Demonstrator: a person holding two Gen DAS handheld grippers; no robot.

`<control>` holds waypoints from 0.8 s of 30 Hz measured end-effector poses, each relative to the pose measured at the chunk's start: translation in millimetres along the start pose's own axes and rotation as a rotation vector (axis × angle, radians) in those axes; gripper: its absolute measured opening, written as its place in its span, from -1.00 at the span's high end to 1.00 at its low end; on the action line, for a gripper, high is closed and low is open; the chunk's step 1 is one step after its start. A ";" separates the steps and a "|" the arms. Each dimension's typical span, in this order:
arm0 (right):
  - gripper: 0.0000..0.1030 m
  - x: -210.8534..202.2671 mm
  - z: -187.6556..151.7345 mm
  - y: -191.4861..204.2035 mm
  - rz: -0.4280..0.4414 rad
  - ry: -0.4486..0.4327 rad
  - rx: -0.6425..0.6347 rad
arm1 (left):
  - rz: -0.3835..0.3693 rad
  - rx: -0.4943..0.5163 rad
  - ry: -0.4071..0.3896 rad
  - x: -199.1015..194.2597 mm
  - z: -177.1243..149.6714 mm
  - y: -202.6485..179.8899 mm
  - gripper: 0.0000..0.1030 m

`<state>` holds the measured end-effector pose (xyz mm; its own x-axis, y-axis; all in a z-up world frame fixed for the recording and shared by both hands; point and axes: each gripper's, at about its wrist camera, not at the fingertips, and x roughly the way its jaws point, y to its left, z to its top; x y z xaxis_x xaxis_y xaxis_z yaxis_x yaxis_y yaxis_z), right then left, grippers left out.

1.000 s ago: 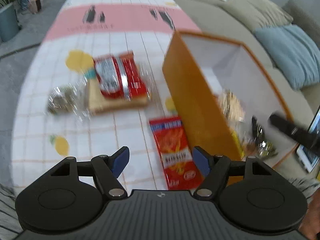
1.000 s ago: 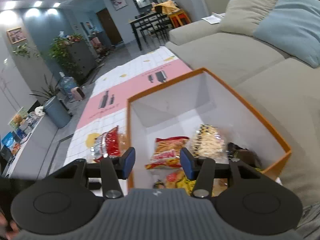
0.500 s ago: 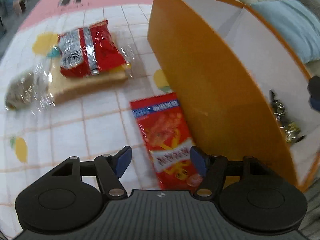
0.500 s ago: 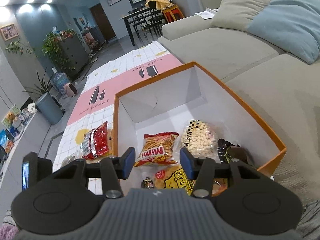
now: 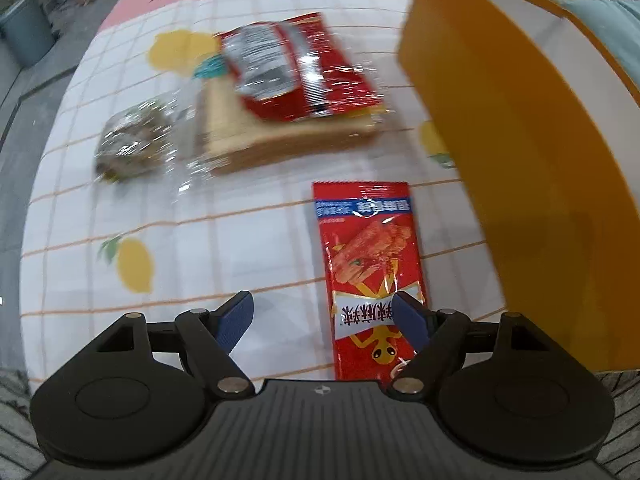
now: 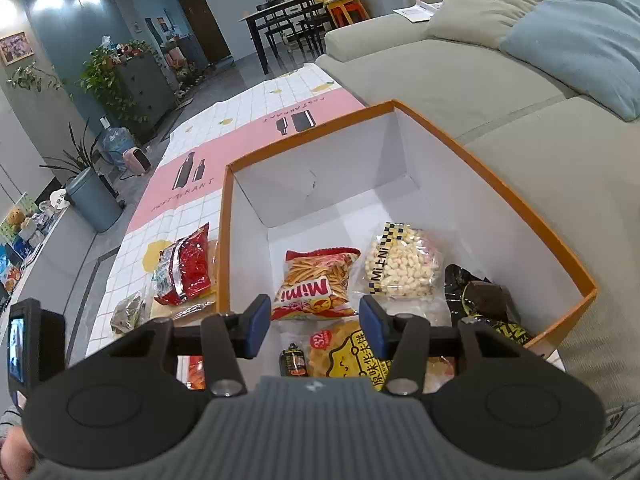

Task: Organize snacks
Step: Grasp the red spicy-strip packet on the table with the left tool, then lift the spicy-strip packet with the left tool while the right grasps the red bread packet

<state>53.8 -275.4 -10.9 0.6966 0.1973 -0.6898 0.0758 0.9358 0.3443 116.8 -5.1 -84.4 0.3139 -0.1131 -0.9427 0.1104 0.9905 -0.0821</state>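
Left gripper (image 5: 322,312), jaws opening and empty, hovers over the long red foil snack packet (image 5: 370,264), lengthwise ahead, slightly right.

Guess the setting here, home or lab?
Most likely a home living room: a grey sofa with cushions, a dining table with chairs further back, and potted plants by a cabinet. The snacks lie on a printed mat beside an orange box.
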 end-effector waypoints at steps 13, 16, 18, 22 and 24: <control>0.05 -2.4 -0.8 0.3 -0.004 -0.001 0.007 | -0.032 0.123 0.020 1.3 5.6 -37.1 -0.81; 0.05 -3.4 0.4 -1.4 -0.007 -0.008 0.013 | 0.047 0.180 -0.005 3.3 0.0 -51.7 -0.95; 0.05 -3.3 0.3 -1.9 -0.007 -0.009 0.018 | 0.026 0.155 -0.017 2.1 -2.1 -49.9 -0.76; 0.05 -3.7 0.2 -0.1 -0.010 -0.011 0.003 | 0.010 0.071 -0.032 -9.7 1.5 -35.0 -0.08; 0.05 -3.7 -0.5 2.4 -0.016 -0.014 -0.011 | -0.031 0.029 -0.037 -11.5 2.3 -24.2 -0.03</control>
<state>51.0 -273.7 -7.8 0.7053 0.1784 -0.6861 0.0790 0.9420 0.3262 112.7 -28.0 -70.9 0.3440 -0.1473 -0.9273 0.1475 0.9838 -0.1015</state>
